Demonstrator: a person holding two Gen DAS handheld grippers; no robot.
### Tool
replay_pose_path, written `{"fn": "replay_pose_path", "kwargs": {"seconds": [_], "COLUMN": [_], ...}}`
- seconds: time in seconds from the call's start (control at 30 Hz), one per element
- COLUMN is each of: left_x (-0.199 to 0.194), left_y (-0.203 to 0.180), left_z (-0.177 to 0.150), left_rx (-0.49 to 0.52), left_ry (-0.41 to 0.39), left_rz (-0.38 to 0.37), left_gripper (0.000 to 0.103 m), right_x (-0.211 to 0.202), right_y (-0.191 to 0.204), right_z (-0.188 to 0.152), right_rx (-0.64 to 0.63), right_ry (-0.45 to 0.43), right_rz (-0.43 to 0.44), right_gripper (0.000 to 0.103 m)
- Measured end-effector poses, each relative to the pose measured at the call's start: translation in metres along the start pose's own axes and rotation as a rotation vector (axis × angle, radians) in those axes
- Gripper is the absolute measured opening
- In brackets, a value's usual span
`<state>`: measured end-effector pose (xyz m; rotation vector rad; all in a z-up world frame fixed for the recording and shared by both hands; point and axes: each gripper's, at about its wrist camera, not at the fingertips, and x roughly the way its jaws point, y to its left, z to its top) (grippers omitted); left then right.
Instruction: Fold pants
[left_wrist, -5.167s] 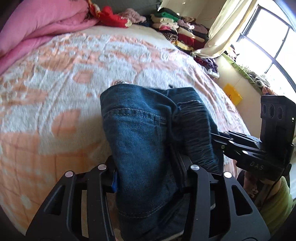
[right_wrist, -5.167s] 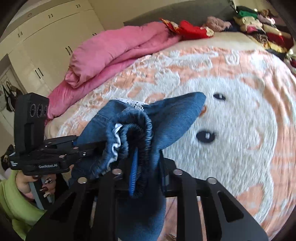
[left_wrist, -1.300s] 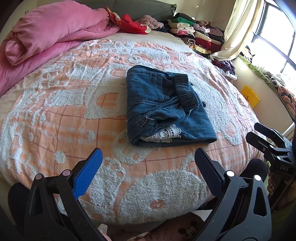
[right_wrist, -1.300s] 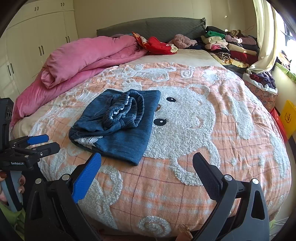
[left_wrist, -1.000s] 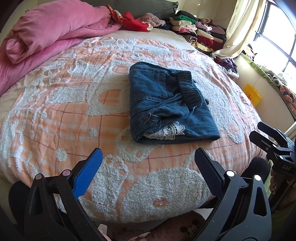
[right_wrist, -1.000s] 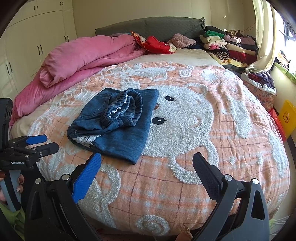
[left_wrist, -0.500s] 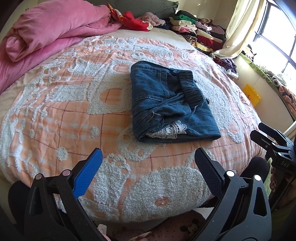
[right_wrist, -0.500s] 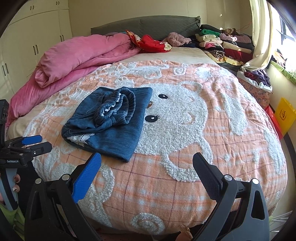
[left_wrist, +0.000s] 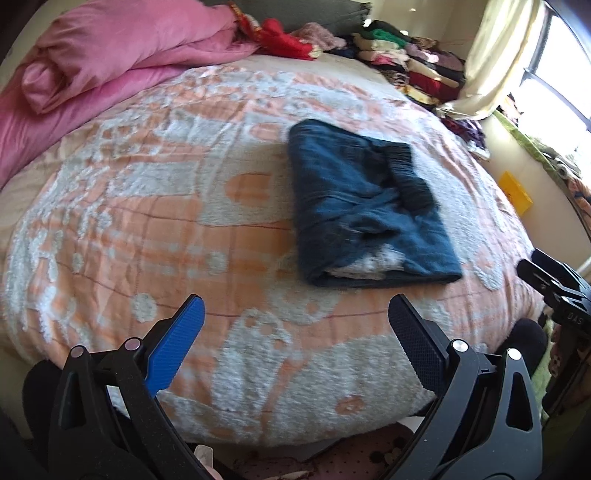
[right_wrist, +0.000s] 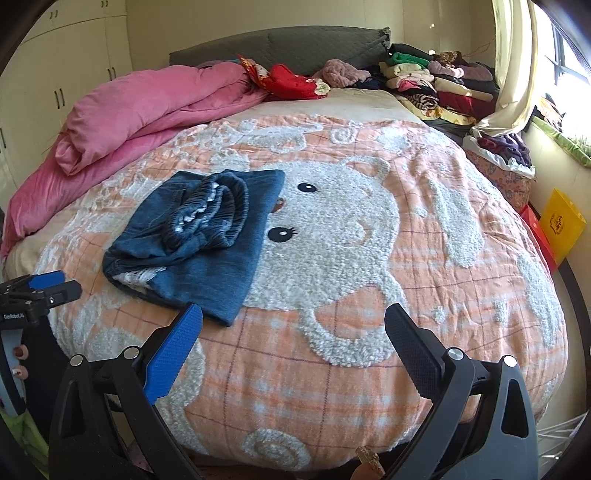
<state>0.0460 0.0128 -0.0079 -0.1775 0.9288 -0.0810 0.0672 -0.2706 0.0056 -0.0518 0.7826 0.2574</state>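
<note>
Bedroom with a round bed (right_wrist: 424, 258) under an orange-and-white bear blanket, a pink duvet (right_wrist: 147, 107) and stacked clothes (right_wrist: 436, 85) along its far edge. Folded denim pants (right_wrist: 199, 236) lie as a compact packet on the blanket, white lace trim showing at the near end, well apart from both tools. Left tongs (left_wrist: 293, 325) and right tongs (right_wrist: 293, 328) hang spread wide and empty; judged complete, the fold needs only a clean retreat without brushing the packet.

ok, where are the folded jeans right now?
The folded jeans lie on the bedspread, left of centre in the right wrist view, against the bear's face; both grippers sit open at the foot of the bed.
</note>
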Motion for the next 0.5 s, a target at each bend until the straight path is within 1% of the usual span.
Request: {"fn": "replay_pose_path", "kwargs": {"seconds": [0.13,0.23,0.27,0.3,0.33,0.37,0.43,0.47,0.5], "left_x": [0.001,0.003,0.006,0.012,0.018,0.027,0.041,0.053,0.060], "left_y": [0.031,0.068,0.082,0.102,0.120,0.143,0.174,0.195,0.208], "left_z": [0.009,0.028,0.036,0.047,0.057,0.070,0.087,0.098,0.103], "left_rx": [-0.050,-0.107,-0.133,-0.167,-0.197,-0.228,-0.262,-0.290,-0.305], "left_ry": [-0.018,-0.040,-0.038,-0.036,-0.038,-0.035,-0.027,-0.016,-0.007], "left_rz": [0.046,0.131,0.151,0.186,0.223,0.275,0.339,0.383,0.403], "left_gripper": [0.093,0.093,0.093,0.093,0.093,0.093,0.093,0.093,0.093], "right_x": [0.008,0.017,0.020,0.023,0.028,0.033,0.046,0.054,0.063], "right_y": [-0.014,-0.038,-0.049,-0.058,-0.076,-0.093,-0.122,-0.143,-0.161], "right_z": [0.004,0.013,0.018,0.021,0.028,0.034,0.045,0.052,0.059], "right_rx": [0.015,0.053,0.074,0.090,0.121,0.143,0.171,0.189,0.202], "right_ry": [0.009,0.006,0.004,0.001,-0.009,-0.012,0.001,0.005,0.011], "right_rz": [-0.028,-0.070,-0.084,-0.095,-0.119,-0.147,-0.198,-0.243,-0.271], "right_gripper": [0.098,0.098,0.098,0.098,0.098,0.098,0.098,0.098,0.098]}}
